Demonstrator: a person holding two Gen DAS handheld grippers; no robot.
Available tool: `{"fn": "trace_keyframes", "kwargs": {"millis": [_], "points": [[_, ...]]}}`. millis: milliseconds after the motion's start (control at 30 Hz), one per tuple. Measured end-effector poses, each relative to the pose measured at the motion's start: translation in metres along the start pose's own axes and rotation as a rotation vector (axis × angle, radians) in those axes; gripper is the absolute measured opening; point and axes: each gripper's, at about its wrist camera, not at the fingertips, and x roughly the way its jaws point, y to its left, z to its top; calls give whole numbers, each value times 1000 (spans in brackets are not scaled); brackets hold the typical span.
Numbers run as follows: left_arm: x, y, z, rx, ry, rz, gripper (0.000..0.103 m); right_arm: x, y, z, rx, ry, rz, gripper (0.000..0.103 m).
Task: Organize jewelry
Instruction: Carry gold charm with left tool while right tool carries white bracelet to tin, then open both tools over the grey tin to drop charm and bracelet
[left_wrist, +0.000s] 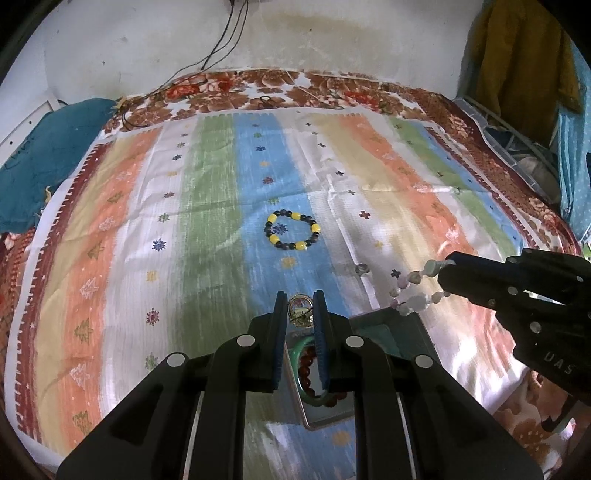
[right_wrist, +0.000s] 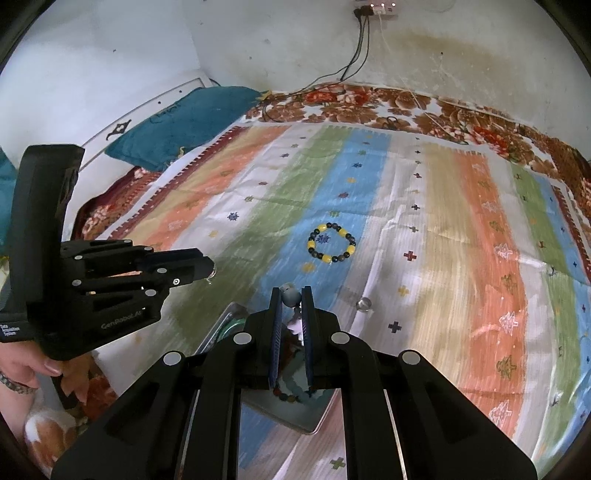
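My left gripper (left_wrist: 301, 312) is shut on a round gold ornament (left_wrist: 300, 314) and holds it above a metal tray (left_wrist: 373, 317). The tray holds a green bangle (left_wrist: 308, 391) and a red-brown bead bracelet (left_wrist: 306, 363). My right gripper (right_wrist: 291, 297) is shut on a pale pink-and-white bead bracelet (left_wrist: 413, 291), which hangs over the tray's far right corner; one grey bead (right_wrist: 290, 294) of it shows between the fingers. A yellow-and-dark bead bracelet (left_wrist: 291, 229) lies on the striped cloth (left_wrist: 207, 206) farther out. A small clear bead (left_wrist: 362, 268) lies on the cloth right of it.
The striped cloth covers a floral bedspread (left_wrist: 258, 92) on a bed against a white wall. A teal pillow (left_wrist: 40, 155) lies at the far left. Black cables (left_wrist: 221, 40) hang down the wall. Clothes (left_wrist: 517, 55) hang at the far right.
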Motion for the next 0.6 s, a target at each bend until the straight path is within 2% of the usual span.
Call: {"fn": "trace_keyframes", "kwargs": {"millis": [433, 600], "points": [[-10, -14, -12, 33, -9, -13, 14, -10, 14, -16, -22, -1, 7, 11], [-8, -15, -16, 33, 8, -33, 14, -11, 11, -23, 1, 13, 40, 11]]}}
